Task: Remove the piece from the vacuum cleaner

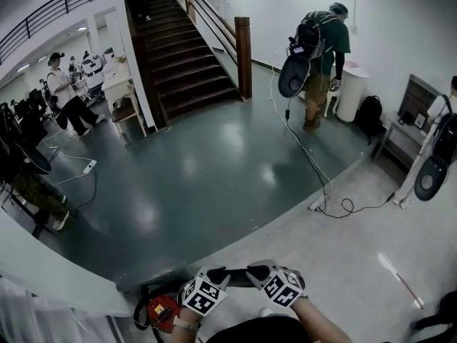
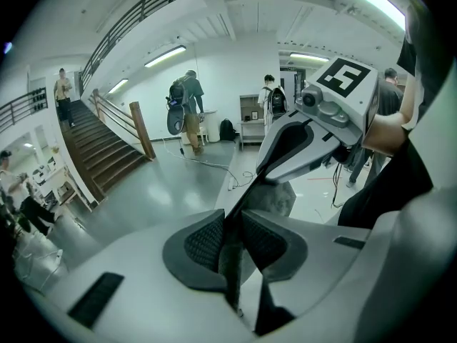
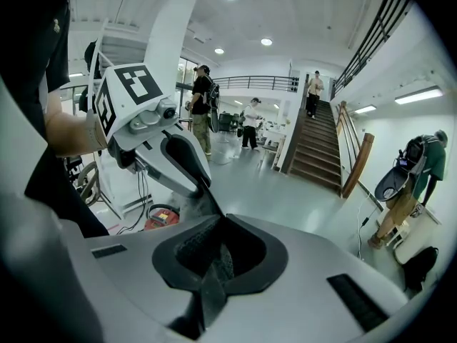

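Observation:
Low in the head view, my left gripper (image 1: pixel 220 277) and right gripper (image 1: pixel 255 271) face each other, with a dark flat piece (image 1: pixel 238 277) spanning between them. In the left gripper view the jaws (image 2: pixel 235 245) are pressed on a thin dark grey strip of that piece (image 2: pixel 275 199), which runs up to the right gripper's fingers (image 2: pixel 293 145). In the right gripper view the jaws (image 3: pixel 214 259) pinch the same dark strip (image 3: pixel 207 206); the left gripper's fingers (image 3: pixel 182 159) hold its far end. The red vacuum cleaner (image 1: pixel 163 311) sits on the floor below left, also visible as a red body (image 3: pixel 161 216).
A curved white ledge (image 1: pixel 50 270) borders the dark floor at left. A cable (image 1: pixel 314 170) and a power strip (image 1: pixel 318 204) lie ahead. A person with a backpack (image 1: pixel 318 56) stands far right of the staircase (image 1: pixel 186 56). A white stick (image 1: pixel 400 277) lies on the floor at right.

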Demonstrator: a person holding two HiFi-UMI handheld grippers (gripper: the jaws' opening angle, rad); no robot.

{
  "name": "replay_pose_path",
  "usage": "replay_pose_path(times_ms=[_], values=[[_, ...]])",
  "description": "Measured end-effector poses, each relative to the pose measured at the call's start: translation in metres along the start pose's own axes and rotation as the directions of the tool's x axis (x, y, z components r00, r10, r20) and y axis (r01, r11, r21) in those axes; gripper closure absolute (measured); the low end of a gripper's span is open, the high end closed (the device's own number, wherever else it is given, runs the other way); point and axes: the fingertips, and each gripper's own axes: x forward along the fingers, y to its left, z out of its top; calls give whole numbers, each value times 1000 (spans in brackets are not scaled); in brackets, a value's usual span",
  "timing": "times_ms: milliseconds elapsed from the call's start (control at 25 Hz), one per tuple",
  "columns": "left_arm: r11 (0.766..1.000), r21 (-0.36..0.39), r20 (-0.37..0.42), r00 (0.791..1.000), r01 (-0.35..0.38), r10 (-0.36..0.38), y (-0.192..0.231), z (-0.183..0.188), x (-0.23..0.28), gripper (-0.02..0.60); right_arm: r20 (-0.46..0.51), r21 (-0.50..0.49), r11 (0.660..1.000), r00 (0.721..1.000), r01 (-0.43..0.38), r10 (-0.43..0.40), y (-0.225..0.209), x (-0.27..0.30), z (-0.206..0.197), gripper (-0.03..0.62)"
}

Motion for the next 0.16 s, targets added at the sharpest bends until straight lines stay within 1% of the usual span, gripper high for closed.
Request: replay_pose_path(times_ms=[160], values=[[1000,0,-6,1000,0,0,5,1,-5,505,4,1,1000,1000,-1,1,0,1,8,548]])
